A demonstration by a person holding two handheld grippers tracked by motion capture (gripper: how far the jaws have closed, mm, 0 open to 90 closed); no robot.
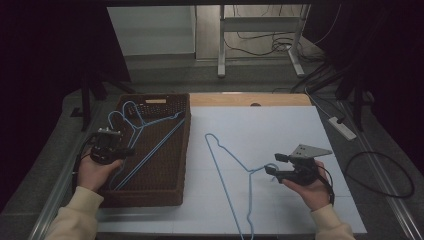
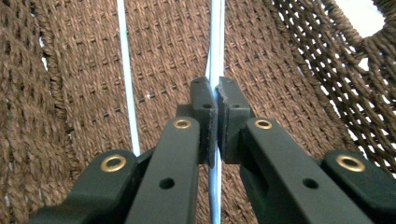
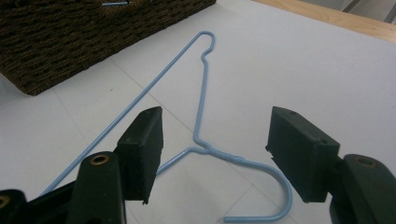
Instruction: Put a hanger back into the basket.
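In the basket [image 1: 183, 150] at the bench's left edge my left gripper [image 1: 123, 150] pinches one light, springy, slippery wire hanger [image 2: 215, 42]; my right gripper [image 3: 215, 154], spread, faces another's neck mid-bench [image 3: 201, 102], the best hold.

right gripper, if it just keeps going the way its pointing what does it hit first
Most likely the blue wire hanger on the white table. The open right gripper aims at its twisted neck and hook, which lie between the jaws. How much gap remains is hard to judge.
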